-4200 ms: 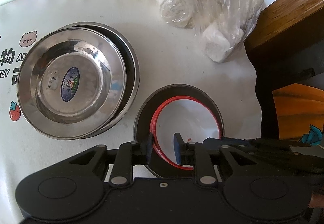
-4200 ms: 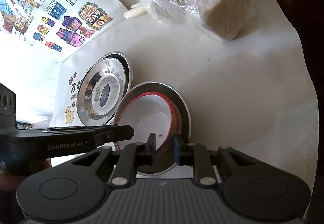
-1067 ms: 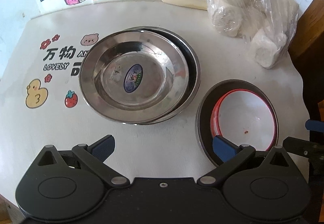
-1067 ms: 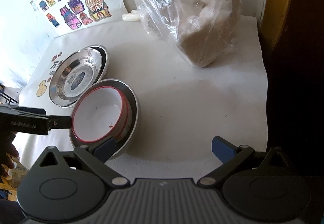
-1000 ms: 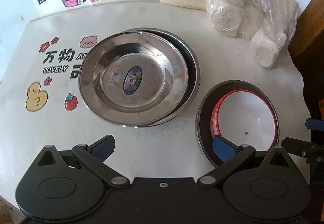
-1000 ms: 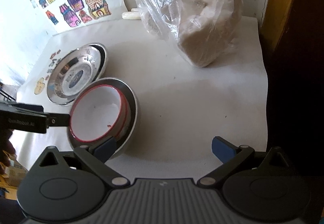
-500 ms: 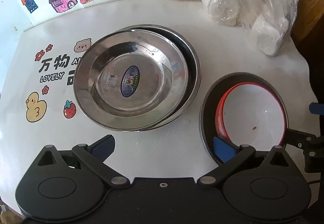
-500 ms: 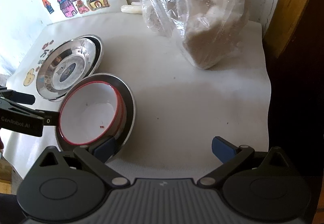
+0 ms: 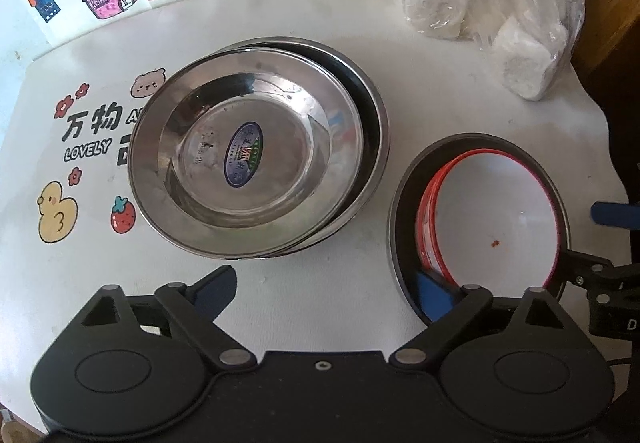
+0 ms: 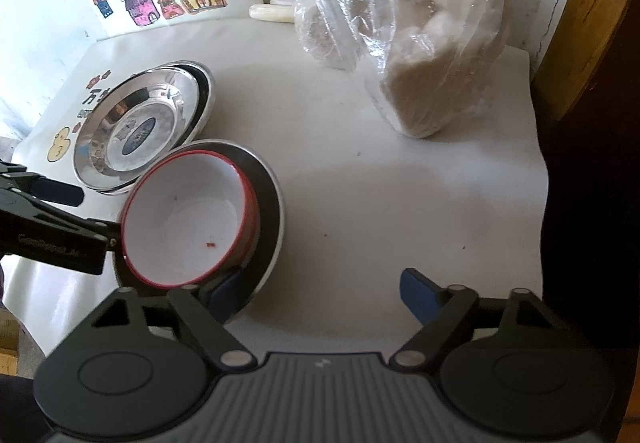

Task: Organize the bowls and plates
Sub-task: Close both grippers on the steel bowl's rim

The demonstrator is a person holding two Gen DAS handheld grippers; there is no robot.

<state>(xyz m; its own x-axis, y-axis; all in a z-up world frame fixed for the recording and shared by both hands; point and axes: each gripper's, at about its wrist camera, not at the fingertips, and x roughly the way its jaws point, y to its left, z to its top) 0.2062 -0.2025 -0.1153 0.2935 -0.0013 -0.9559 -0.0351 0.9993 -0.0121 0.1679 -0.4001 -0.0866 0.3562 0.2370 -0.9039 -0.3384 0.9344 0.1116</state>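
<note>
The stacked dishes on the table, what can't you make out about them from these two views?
- Lower steel plate: left wrist view, mostly covered by the upper steel plate; its inside is hidden.
- Steel bowl: both views, its bottom is hidden by the red-rimmed bowl.
- Plate sticker: print too small to read.

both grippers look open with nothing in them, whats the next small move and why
Probably pull both back. The red-rimmed bowl already sits inside the dark bowl, and the steel plates are stacked. The left gripper and right gripper, jaws just narrowing, grip nothing, so little seems left to sort.
</note>
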